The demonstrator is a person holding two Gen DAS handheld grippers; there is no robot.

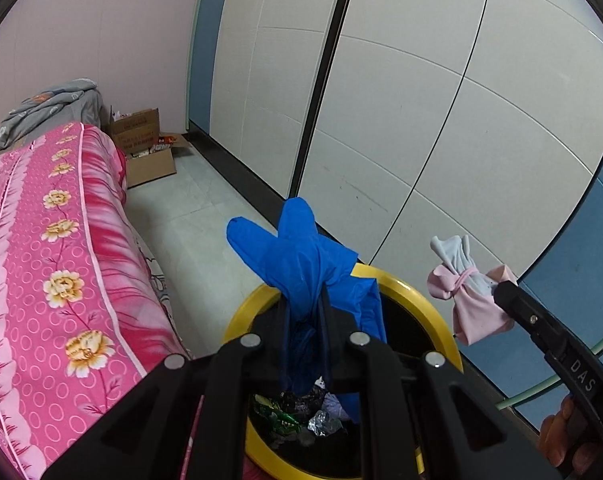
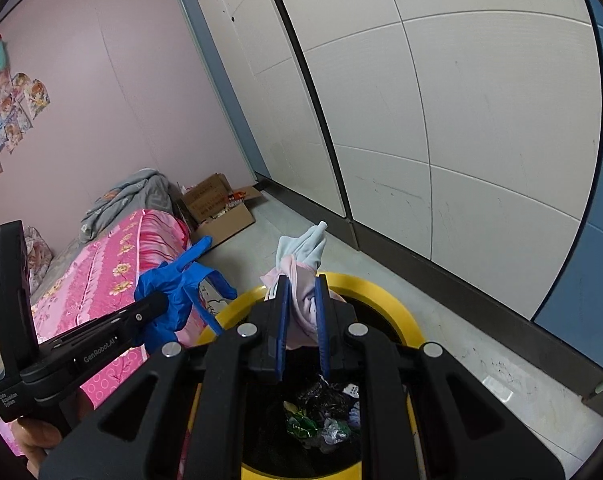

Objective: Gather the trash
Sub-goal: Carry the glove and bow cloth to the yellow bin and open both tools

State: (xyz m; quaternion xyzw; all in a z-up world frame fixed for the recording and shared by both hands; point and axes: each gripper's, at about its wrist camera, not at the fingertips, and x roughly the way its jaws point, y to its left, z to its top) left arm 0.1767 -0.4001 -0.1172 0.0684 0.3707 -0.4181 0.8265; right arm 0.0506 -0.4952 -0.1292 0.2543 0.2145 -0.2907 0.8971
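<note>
A yellow-rimmed trash bin point(image 1: 417, 292) with a black liner stands below both grippers; it also shows in the right wrist view point(image 2: 385, 292). Crumpled wrappers point(image 1: 301, 416) lie at its bottom. My left gripper point(image 1: 305, 304) is shut on a blue rubber glove point(image 1: 297, 252) and holds it over the bin. My right gripper point(image 2: 301, 312) is shut on a pink and pale-blue cloth bundle point(image 2: 301, 256) over the bin. The bundle point(image 1: 469, 292) also shows in the left wrist view, and the glove point(image 2: 173, 288) in the right wrist view.
A bed with a pink floral cover point(image 1: 41, 248) runs along the left. An open cardboard box point(image 1: 145, 148) sits on the floor at its far end. White wardrobe doors point(image 1: 421, 100) line the right side. The tiled floor point(image 1: 197, 216) lies between.
</note>
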